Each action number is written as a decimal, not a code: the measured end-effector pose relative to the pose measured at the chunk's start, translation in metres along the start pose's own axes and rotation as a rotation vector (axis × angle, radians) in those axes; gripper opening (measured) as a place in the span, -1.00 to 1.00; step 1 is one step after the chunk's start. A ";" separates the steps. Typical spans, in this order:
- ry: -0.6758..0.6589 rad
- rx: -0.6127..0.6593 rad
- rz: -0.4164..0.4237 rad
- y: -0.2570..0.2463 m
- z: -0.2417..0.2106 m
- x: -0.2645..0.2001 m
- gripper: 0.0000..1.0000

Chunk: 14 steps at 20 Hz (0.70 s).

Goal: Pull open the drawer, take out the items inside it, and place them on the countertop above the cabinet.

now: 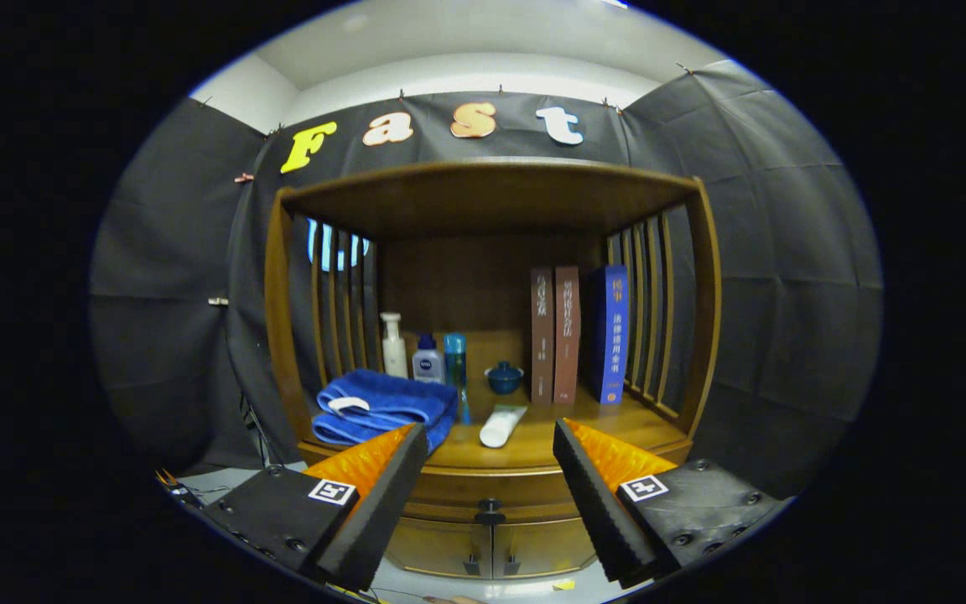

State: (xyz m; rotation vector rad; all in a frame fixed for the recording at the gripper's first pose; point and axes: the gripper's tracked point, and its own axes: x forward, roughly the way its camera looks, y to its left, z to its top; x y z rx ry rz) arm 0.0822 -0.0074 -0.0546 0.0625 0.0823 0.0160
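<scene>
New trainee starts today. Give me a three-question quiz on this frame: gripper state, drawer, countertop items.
1. True or false: the gripper is shut on the drawer knob.
2. What lies beside the folded blue towel on the countertop? A) white tube B) spoon C) cup
3. How many books stand upright?

Key: 1 false, the fingers are open and the knob sits between them, untouched. 2 A, white tube. 3 three.
</scene>
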 end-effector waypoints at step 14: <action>-0.059 -0.007 0.050 0.010 0.087 -0.094 0.97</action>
